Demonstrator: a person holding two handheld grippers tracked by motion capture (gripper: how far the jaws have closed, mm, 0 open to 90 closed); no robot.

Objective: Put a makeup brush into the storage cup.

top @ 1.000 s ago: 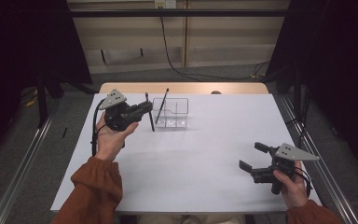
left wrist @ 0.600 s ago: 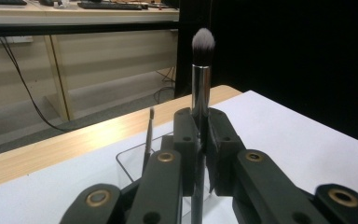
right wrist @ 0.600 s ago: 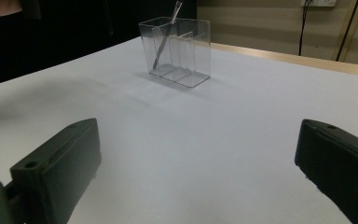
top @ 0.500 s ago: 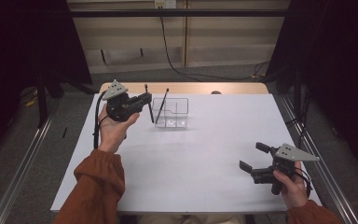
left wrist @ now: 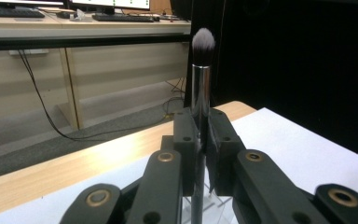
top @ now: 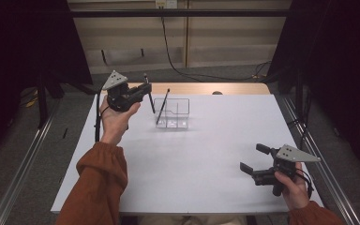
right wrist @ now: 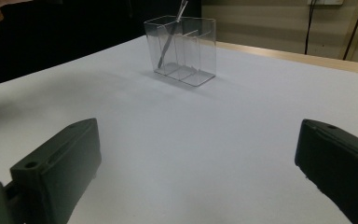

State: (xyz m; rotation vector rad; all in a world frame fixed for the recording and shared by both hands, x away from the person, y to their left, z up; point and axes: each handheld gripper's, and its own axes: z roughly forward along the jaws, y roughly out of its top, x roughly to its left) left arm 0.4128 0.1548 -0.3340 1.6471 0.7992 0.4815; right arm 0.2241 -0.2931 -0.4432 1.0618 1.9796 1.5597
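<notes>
Lifted slightly, left gripper (top: 146, 90) clamps the brush (left wrist: 201, 74) upright (bristles up) beside the organizer (top: 172, 114).

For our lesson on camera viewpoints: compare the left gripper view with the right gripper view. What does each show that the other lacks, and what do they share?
Left gripper view: the left gripper shut on a makeup brush, bristles up, with desks and keyboards behind.

Right gripper view: the right gripper with its fingers wide apart and nothing between them, and a second thin tool leaning in the clear organiser.

Both: the white table top and part of that organiser.
</notes>
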